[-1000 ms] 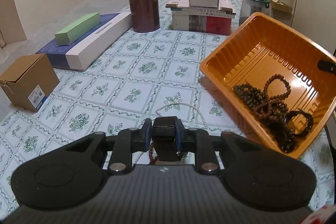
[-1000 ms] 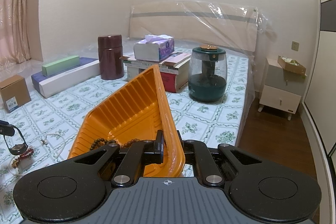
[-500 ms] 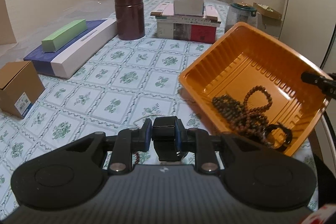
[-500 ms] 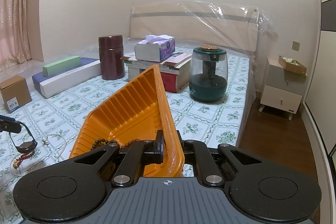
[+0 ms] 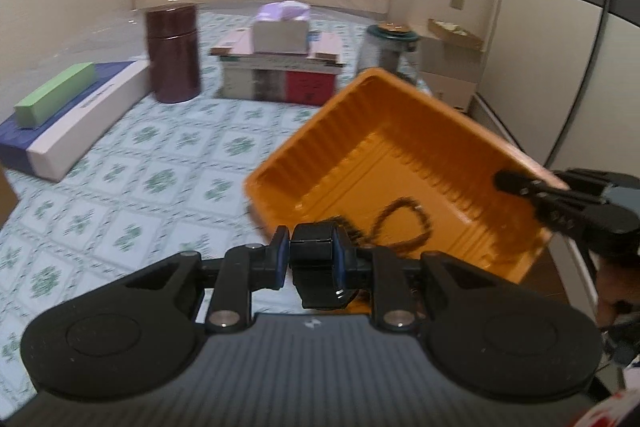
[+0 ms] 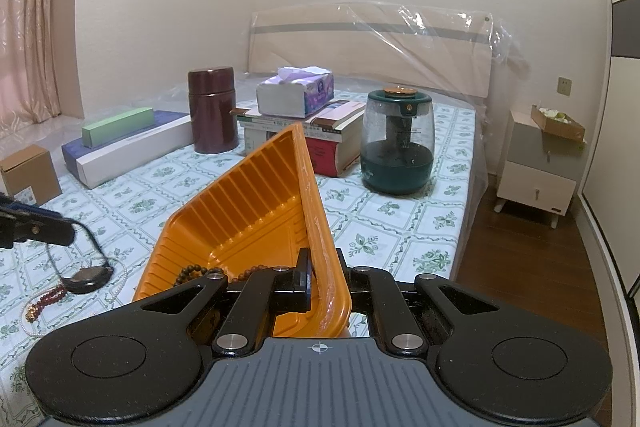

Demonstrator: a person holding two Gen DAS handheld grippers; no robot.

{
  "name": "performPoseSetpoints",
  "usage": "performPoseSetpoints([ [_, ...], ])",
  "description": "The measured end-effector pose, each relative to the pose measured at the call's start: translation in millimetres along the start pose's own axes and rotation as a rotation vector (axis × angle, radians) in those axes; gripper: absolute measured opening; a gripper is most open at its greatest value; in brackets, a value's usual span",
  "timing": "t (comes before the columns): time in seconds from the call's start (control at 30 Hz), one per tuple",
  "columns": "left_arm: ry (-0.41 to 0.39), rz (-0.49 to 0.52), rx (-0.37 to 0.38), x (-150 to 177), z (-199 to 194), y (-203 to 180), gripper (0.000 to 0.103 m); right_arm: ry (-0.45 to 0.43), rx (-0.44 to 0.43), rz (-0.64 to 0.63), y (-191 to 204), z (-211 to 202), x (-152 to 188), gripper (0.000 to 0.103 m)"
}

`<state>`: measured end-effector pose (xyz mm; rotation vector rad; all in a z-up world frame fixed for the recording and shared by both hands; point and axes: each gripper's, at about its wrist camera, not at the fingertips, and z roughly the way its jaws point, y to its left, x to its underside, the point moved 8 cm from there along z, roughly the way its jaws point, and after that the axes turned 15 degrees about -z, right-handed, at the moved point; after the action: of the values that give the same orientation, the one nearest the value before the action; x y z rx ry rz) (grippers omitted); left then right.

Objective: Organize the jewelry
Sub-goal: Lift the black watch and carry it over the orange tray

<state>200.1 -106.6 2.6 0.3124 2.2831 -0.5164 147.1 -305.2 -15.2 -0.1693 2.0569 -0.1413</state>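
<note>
Left tool (image 5: 309, 259) pinches the strap of a black watch (image 6: 89, 273), which hangs clear of the bed (image 6: 380, 223), its face dangling low at left in the right wrist view. Right tool (image 6: 322, 281) is pressed together on the near rim of the orange tray (image 6: 248, 203), holding it tilted. Dark bead strands (image 5: 402, 223) lie in the tray's low corner. On the bedspread left of the tray: a red bead bracelet (image 6: 46, 299) and a pearl strand (image 6: 24, 319). Farther back: brown canister (image 6: 212, 109), tissue box (image 6: 296, 93) on stacked books (image 6: 332, 143), green-based jar (image 6: 398, 141).
</note>
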Motion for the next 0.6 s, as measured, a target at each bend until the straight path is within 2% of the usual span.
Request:
performPoseSetpoints([
  [0.23,0.009,0.018,0.066,-2.5,11.7,-33.9,0.020,0.000,-0.002,0.004,1.8,0.5,-1.4,0.009],
  [0.6,0.035,0.029,0.121,-0.3,31.3,-62.3,0.020,-0.001,-0.005,0.013,-0.1,1.0,-0.1,0.009],
])
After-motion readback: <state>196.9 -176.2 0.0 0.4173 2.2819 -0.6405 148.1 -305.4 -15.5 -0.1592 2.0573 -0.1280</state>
